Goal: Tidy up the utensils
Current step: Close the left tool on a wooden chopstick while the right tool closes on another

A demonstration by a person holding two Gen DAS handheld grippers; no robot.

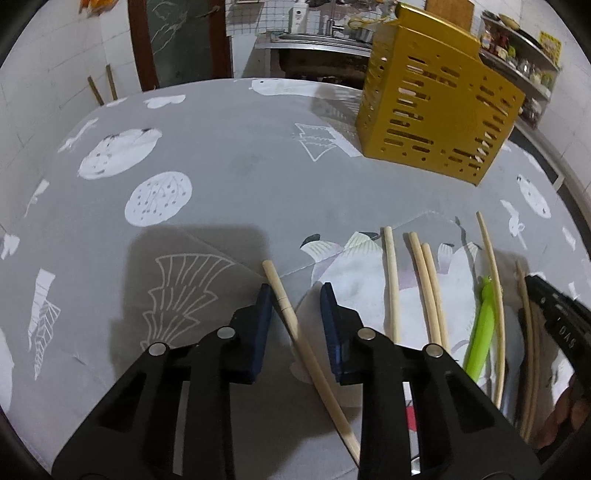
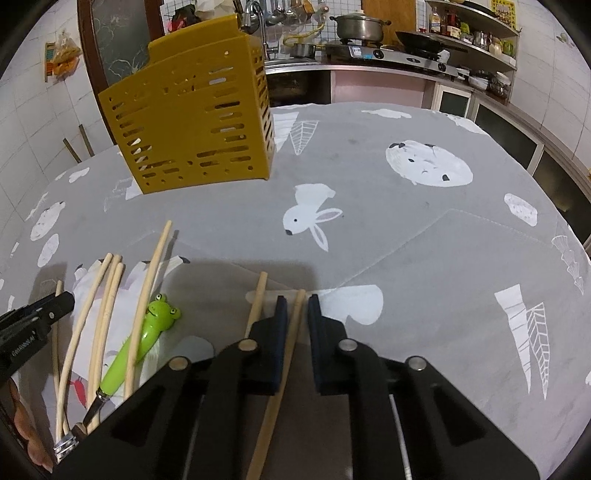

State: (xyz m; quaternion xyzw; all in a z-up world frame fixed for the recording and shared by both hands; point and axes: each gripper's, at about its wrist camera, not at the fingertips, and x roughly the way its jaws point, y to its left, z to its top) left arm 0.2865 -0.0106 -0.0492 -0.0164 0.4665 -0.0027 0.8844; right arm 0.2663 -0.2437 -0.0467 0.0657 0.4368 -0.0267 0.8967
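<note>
A yellow slotted utensil holder [image 1: 436, 107] stands at the far side of the grey table; it also shows in the right wrist view [image 2: 192, 122]. Several wooden chopsticks [image 1: 424, 284] and a green frog-handled utensil [image 1: 484, 325] lie on the cloth; the frog utensil [image 2: 147, 339] also shows at the left of the right wrist view. My left gripper [image 1: 295, 295] is open, straddling one chopstick [image 1: 295, 328] that lies between its fingers. My right gripper [image 2: 298, 301] is open around another chopstick [image 2: 291, 343], with a second chopstick [image 2: 258, 299] just left of it.
The table is covered by a grey cloth with white prints [image 2: 310, 218]. A kitchen counter with a stove and pot [image 2: 360, 27] and shelves stands behind. The other gripper's black tip shows at the right edge of the left wrist view [image 1: 554, 310] and at the left edge of the right wrist view [image 2: 37, 314].
</note>
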